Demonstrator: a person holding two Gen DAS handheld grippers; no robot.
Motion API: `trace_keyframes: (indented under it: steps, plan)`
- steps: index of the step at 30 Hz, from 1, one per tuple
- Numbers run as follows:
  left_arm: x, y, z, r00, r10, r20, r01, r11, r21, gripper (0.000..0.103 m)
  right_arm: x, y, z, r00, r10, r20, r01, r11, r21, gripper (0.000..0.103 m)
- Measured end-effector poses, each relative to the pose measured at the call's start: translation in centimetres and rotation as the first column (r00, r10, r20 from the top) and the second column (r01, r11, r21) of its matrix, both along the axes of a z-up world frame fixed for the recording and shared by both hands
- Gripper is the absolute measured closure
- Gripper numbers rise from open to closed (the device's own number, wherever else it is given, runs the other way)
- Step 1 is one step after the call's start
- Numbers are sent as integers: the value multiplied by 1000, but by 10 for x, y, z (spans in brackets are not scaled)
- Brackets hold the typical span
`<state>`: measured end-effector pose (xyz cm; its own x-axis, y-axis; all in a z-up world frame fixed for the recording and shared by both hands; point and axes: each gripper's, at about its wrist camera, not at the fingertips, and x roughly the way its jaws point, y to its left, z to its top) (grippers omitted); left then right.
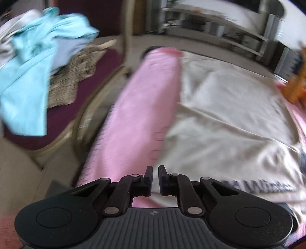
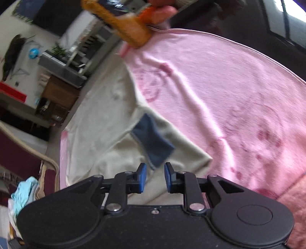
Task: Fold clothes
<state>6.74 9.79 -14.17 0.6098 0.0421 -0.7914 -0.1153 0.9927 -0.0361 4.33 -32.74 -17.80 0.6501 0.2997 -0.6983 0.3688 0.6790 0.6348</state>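
A cream shirt with dark lettering near its lower edge lies spread on a pink cloth. My left gripper hovers over the shirt's left edge where it meets the pink cloth. Its jaws stand a narrow gap apart with nothing between them. In the right wrist view the cream shirt shows a navy patch and rests on the printed pink cloth. My right gripper is open just short of that navy patch. Both views are blurred by motion.
A maroon-seated chair at the left holds a heap of light-blue clothes and a patterned cloth. Shelving runs along the back. A hand holds a blurred orange object at the pink cloth's far edge.
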Motion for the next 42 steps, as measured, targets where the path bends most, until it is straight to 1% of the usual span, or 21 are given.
trace_keyframes:
  steps: [5, 7, 8, 10, 12, 13, 14, 17, 19, 20, 21, 22, 25, 27, 29, 32, 34, 36, 38, 40, 42]
  plan:
    - [-1, -36, -1, 988, -150, 30, 150, 989, -5, 91, 17, 34, -2, 984, 165, 68, -170, 984, 63, 82]
    - [2, -52, -7, 981, -194, 22, 194, 981, 16, 88, 26, 50, -6, 970, 231, 79, -238, 966, 103, 82]
    - [3, -56, -12, 978, -209, -1, 209, 978, 27, 87, 30, 58, -10, 963, 257, 79, -266, 956, 128, 82]
    - [6, -64, -21, 970, -236, -50, 238, 970, 47, 87, 35, 72, -18, 953, 300, 50, -304, 939, 163, 82]
    - [5, -67, -26, 964, -252, -82, 258, 964, 66, 84, 34, 80, -25, 946, 323, -6, -318, 936, 153, 83]
    - [3, -66, -26, 963, -255, -87, 261, 962, 74, 84, 31, 81, -27, 945, 324, -35, -317, 940, 129, 96]
    - [1, -66, -25, 962, -257, -92, 265, 961, 83, 84, 29, 80, -29, 946, 319, -58, -310, 943, 120, 99]
    - [-4, -51, -25, 969, -206, -134, 215, 975, 58, 84, 18, 62, -29, 961, 251, -116, -233, 961, 150, 100]
    - [-7, -38, -24, 977, -148, -156, 158, 986, 57, 86, 6, 48, -23, 971, 189, -148, -174, 978, 112, 98]
    - [-9, -32, -20, 983, -122, -138, 131, 990, 56, 89, 0, 41, -18, 975, 156, -159, -144, 986, 82, 94]
    - [-10, -26, -16, 989, -97, -116, 103, 993, 54, 89, -5, 36, -12, 980, 122, -160, -117, 992, 37, 88]
    - [-11, -20, -10, 993, -81, -87, 85, 996, 33, 89, -9, 31, -6, 985, 91, -148, -93, 996, -5, 86]
    - [-8, -12, 5, 997, -77, -17, 77, 997, -27, 89, -12, 21, 7, 997, 39, -63, -41, 998, -40, 86]
    - [-2, -16, 12, 994, -105, 8, 105, 994, -33, 88, -7, 19, 17, 1000, 29, 7, -28, 997, -65, 86]
    - [8, -29, 17, 988, -153, 29, 153, 988, -16, 89, 5, 22, 25, 997, 44, 71, -39, 997, -71, 87]
    - [24, -53, 19, 971, -232, 62, 232, 973, 13, 88, 29, 37, 31, 981, 123, 147, -122, 992, -20, 87]
    - [40, -68, 13, 959, -274, 68, 274, 962, 13, 87, 49, 53, 26, 966, 188, 176, -200, 978, 52, 87]
    - [53, -71, -4, 967, -255, 17, 255, 967, -2, 90, 69, 68, 16, 949, 255, 187, -282, 949, 138, 87]
    - [66, -72, -20, 972, -232, -37, 232, 973, -16, 93, 85, 84, 0, 935, 309, 172, -342, 913, 221, 87]
    - [67, -70, -24, 974, -222, -46, 221, 975, -28, 92, 100, 98, -20, 925, 354, 139, -379, 880, 286, 87]
    - [68, -67, -27, 976, -213, -54, 211, 977, -40, 90, 109, 107, -36, 921, 379, 90, -388, 873, 295, 87]
